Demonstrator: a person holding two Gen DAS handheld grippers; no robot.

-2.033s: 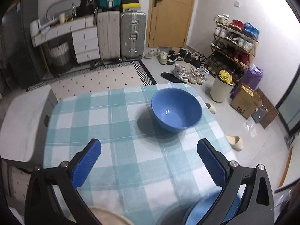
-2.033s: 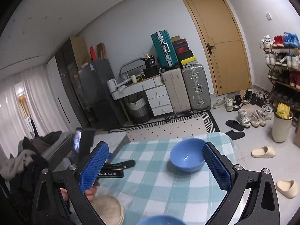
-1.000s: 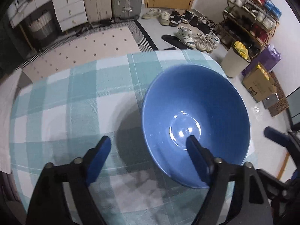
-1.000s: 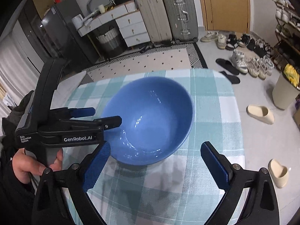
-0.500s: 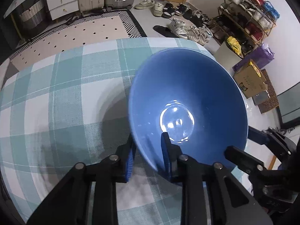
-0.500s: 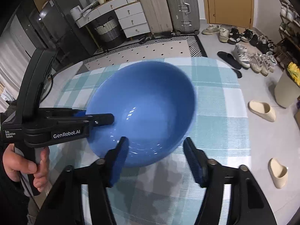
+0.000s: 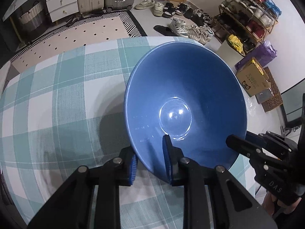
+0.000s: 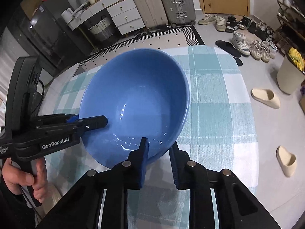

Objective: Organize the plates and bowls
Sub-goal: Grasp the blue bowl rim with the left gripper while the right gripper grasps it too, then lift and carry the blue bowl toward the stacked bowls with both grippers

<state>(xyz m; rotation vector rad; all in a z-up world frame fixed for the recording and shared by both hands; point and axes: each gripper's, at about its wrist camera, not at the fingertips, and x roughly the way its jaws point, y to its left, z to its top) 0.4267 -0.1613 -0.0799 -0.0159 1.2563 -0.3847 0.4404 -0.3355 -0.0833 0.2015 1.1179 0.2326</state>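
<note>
A large blue bowl (image 7: pixel 183 87) stands a little tipped on the teal checked tablecloth (image 7: pixel 57 99). My left gripper (image 7: pixel 150 162) is shut on the bowl's near rim, one pad inside the wall and one outside. My right gripper (image 8: pixel 158 158) straddles the opposite rim of the blue bowl (image 8: pixel 137 95); its jaws are closing, with the wall pinched between the pads. Each gripper also shows in the other view: the left gripper (image 8: pixel 91 122) reaches in from the left, and the right gripper (image 7: pixel 238 143) reaches in from the lower right.
A person's hand (image 8: pixel 22 179) holds the left gripper's handle, with something beige (image 8: pixel 50 196) on the cloth beside it. The table's far edge (image 7: pixel 133 38) drops to a rug and floor. Slippers (image 8: pixel 265 97), a bin (image 8: pixel 289 76) and several shoes lie to the right.
Both grippers came down onto the blue bowl. The left jaws shut on its rim first, then the right jaws narrowed from wide apart onto the opposite rim. The bowl now looks tipped.
</note>
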